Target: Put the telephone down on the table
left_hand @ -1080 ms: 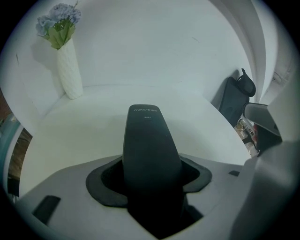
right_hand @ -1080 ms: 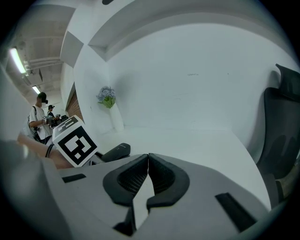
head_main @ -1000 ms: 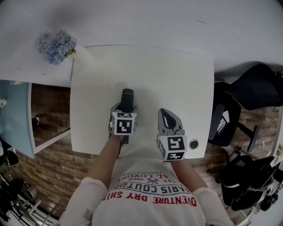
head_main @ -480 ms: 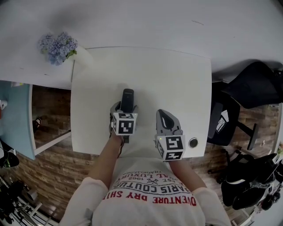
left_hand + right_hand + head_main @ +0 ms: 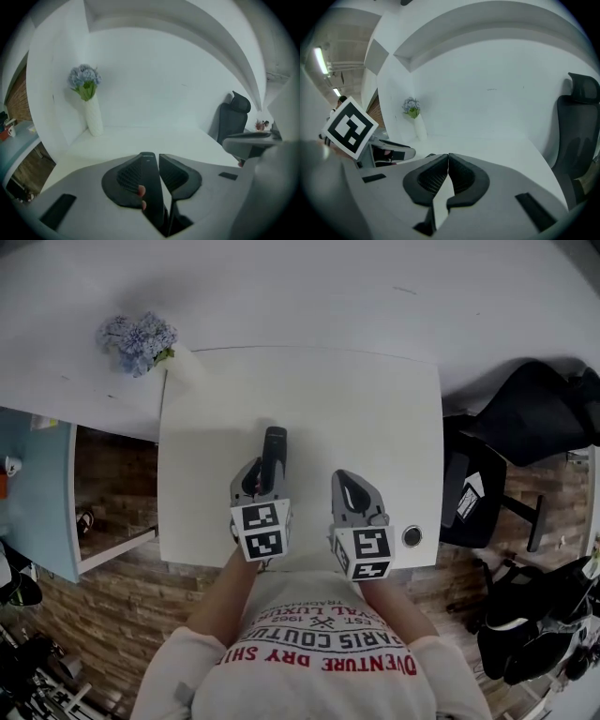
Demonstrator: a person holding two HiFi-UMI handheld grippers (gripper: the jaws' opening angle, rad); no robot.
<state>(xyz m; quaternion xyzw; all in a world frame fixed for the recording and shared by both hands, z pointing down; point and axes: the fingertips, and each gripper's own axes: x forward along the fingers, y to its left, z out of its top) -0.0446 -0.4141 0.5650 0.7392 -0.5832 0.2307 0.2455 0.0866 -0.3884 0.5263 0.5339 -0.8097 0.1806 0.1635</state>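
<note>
Over the white counter (image 5: pixel 375 409), the left tongs (image 5: pixel 265 476), just closed, clamp the slim black telephone (image 5: pixel 274 442); the right tongs (image 5: pixel 349 486) sit pinched together, empty. Setting down remains.

1. A white table (image 5: pixel 375 418) with a squarish top carries everything; its far edge, the side where the vase stands, meets a white wall.
2. A slim white vase (image 5: pixel 180 364) of blue flowers (image 5: pixel 139 337) stands upright on the far left corner.
3. A small round disc (image 5: pixel 412 536), dark in the middle, sits at the corner diagonally opposite the vase.
</note>
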